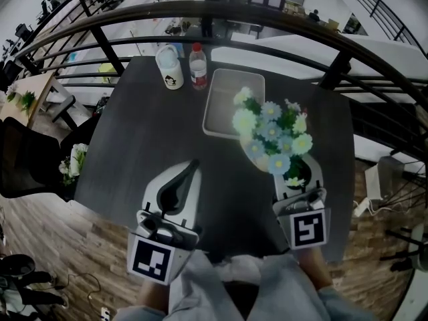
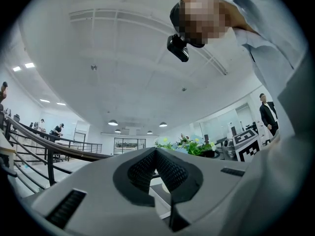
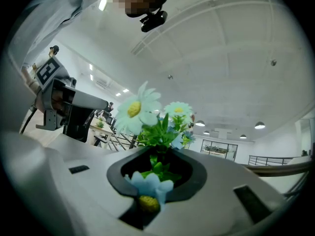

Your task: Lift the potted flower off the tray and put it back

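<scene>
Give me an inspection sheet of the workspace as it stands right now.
Surface: dark table, no spills seen.
Job's things: potted flower off the tray, by its near right corner; tray's visible part bare.
Clutter: white bottle and red-capped bottle left of the tray.
Grippers: right gripper shut on the potted flower; left gripper shut, empty.
Cables: floor cables right of the table.
Surroundings: curved railing beyond; black chair at left.
</scene>
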{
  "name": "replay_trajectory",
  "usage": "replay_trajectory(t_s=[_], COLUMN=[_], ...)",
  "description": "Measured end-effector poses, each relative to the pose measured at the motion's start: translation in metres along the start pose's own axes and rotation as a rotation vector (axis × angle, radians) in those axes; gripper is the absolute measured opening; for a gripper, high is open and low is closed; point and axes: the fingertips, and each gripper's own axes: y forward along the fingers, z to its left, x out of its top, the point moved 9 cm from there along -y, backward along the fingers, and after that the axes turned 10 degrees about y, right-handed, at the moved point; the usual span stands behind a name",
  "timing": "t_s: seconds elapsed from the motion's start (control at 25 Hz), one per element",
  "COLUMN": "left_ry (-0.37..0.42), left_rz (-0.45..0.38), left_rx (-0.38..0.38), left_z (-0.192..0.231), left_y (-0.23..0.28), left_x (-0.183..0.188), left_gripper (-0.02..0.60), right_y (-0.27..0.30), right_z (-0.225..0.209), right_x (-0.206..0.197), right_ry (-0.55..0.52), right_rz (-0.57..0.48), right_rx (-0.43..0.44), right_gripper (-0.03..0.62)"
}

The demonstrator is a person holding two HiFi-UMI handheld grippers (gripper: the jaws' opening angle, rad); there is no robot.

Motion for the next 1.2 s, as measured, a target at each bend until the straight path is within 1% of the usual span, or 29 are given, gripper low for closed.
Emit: replay_trajectory(t_s=[0.28, 0.48, 0.72, 1.08, 1.2], left_ry=[-0.003, -0.013, -0.025, -0.036, -0.039], left_rz=[0.027, 0.05, 0.067, 0.104, 0.115], left_rx=[0.018, 0.03, 0.035, 0.034, 0.039], left_z=[0.0, 0.005, 0.006, 0.009, 0.013], left_y=[0.01, 0.014, 0.023, 0.036, 0.038], left_x=[-0.008, -0.017, -0.027, -0.043, -0.05], left_gripper=[-0.002, -0.002, -0.002, -0.002, -0.002], right_y=[0.023, 0.043, 0.061, 0.089, 0.098], right_z=[-0.014, -0.022, -0.032, -0.043, -0.043], right_x=[-0.019, -0.03, -0.045, -0.075, -0.088], right_ry=[0.012, -0.044, -0.039, 0.007, 0.007], right_rz=[0.019, 0.033, 0.033, 0.061, 0.047], right_rx=[0.028, 0.041, 0.055, 0.057, 0.073], right_gripper=[0.078, 0.078, 0.078, 0.078, 0.078])
